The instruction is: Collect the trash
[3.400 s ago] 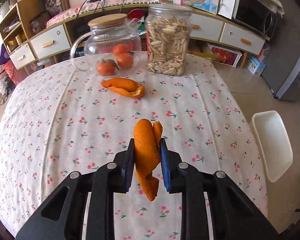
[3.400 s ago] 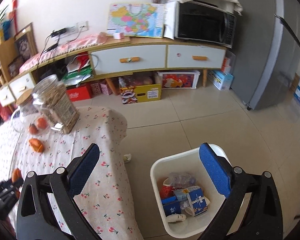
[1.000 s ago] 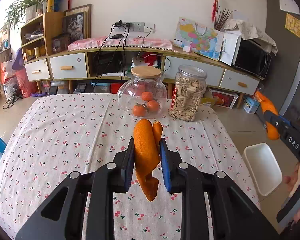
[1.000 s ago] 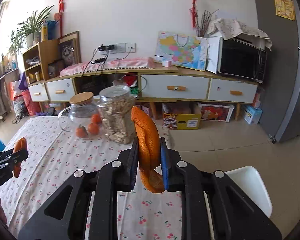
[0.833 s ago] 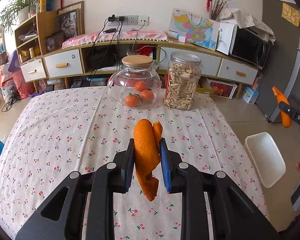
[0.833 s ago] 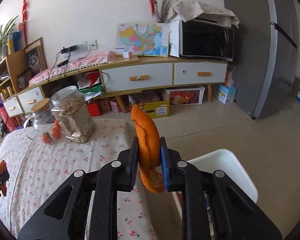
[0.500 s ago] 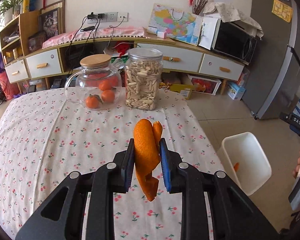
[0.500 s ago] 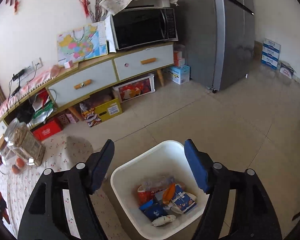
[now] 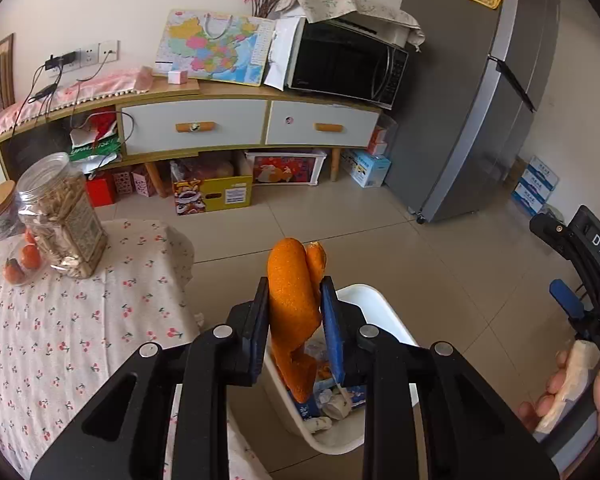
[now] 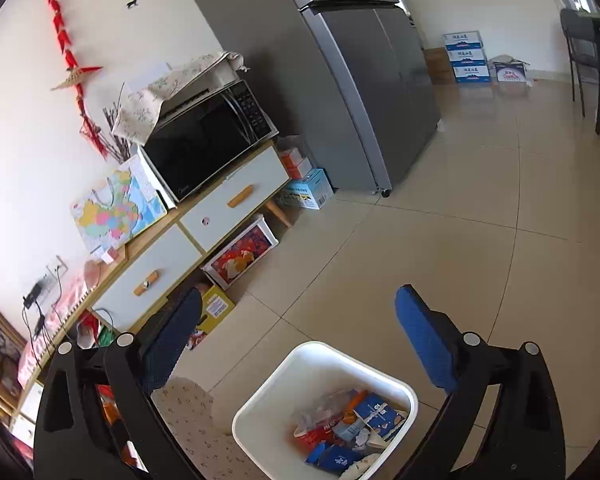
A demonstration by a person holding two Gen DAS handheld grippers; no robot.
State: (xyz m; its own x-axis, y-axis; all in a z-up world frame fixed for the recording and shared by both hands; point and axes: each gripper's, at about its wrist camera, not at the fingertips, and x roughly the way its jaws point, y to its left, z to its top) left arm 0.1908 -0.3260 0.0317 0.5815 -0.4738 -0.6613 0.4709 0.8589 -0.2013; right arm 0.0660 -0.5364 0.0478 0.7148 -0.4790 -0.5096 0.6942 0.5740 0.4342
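My left gripper (image 9: 296,312) is shut on a long orange peel (image 9: 292,304) and holds it over the near rim of the white trash bin (image 9: 384,312) on the floor beside the table. My right gripper (image 10: 300,340) is open and empty above the same bin (image 10: 268,396), which holds wrappers, cartons and an orange peel piece (image 10: 354,400). The right gripper also shows at the right edge of the left wrist view (image 9: 580,272), in a hand.
The table with the cherry-print cloth (image 9: 80,320) stands left of the bin, bearing a seed jar (image 9: 62,216) and a glass pot of oranges (image 9: 4,240). A sideboard (image 9: 220,128), microwave (image 9: 344,64) and grey fridge (image 9: 480,92) line the wall.
My right gripper opened and dropped its peel into the bin, then tilted up. My left gripper carried its peel from above the table to above the bin.
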